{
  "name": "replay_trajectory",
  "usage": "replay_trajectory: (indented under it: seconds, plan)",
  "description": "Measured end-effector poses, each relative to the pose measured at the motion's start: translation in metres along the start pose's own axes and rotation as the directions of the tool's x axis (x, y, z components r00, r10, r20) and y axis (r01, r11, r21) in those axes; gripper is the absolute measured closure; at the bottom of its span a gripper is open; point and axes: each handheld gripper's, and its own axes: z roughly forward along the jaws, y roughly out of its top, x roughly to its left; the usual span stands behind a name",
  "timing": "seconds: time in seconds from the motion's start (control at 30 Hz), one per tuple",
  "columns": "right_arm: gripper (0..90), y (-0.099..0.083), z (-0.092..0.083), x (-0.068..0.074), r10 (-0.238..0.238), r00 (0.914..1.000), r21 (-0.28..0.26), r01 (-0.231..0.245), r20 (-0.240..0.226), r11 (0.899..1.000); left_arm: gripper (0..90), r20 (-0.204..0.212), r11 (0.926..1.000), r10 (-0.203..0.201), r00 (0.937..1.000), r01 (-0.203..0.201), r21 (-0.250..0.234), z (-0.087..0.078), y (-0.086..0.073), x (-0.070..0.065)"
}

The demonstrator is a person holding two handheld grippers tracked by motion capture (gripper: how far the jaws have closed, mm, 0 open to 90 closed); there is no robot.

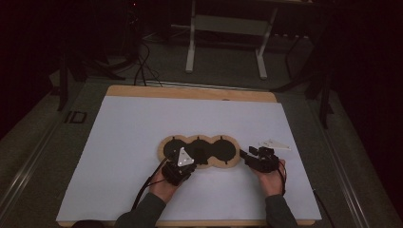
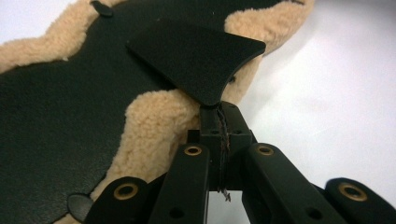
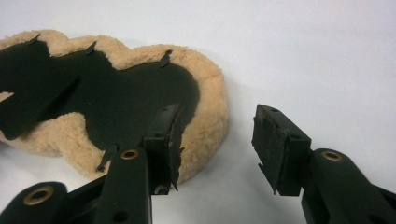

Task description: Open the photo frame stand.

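A tan fleece pad (image 1: 223,149) with three joined round lobes and a black top lies on the white sheet, mid-table. In the left gripper view a black flap (image 2: 196,53) stands lifted off the pad's black face (image 2: 56,126), and my left gripper (image 2: 218,112) is shut on the flap's near corner. From above, the left gripper (image 1: 189,156) sits at the pad's front edge, near the middle lobe. My right gripper (image 3: 219,144) is open, nothing between its pads, one finger (image 3: 163,135) over the fleece rim (image 3: 210,112) of the right lobe. The high view puts this right gripper (image 1: 246,155) just off the pad's right end.
The white sheet (image 1: 142,133) covers a wooden table whose far edge (image 1: 190,91) shows bare wood. Behind stands a white table frame (image 1: 228,28), with cables (image 1: 142,66) on the dark floor. Bare sheet lies all around the pad.
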Motion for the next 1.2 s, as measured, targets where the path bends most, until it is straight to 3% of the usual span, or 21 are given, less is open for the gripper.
replay_trajectory:
  seconds: [0.43, 0.83, 1.2]
  plan:
    - [51.5, 0.000, 0.000, 0.000, -0.004, 1.0000, 0.003, 0.004, 0.005, 1.000, 89.9, -0.017, 0.9981, -0.025, 0.9996, 0.024, -0.057, -0.011, 0.016, 0.006]
    - [51.4, 0.000, 0.000, 0.000, -0.005, 1.0000, 0.004, 0.005, 0.006, 1.000, 89.5, -0.018, 0.9984, -0.022, 0.9996, 0.021, -0.053, -0.011, 0.018, 0.007]
    - [51.3, 0.000, 0.000, -0.001, -0.001, 1.0000, 0.003, 0.001, 0.006, 1.000, 81.3, 0.038, 0.9967, 0.052, 0.9979, -0.050, -0.064, -0.018, 0.020, -0.003]
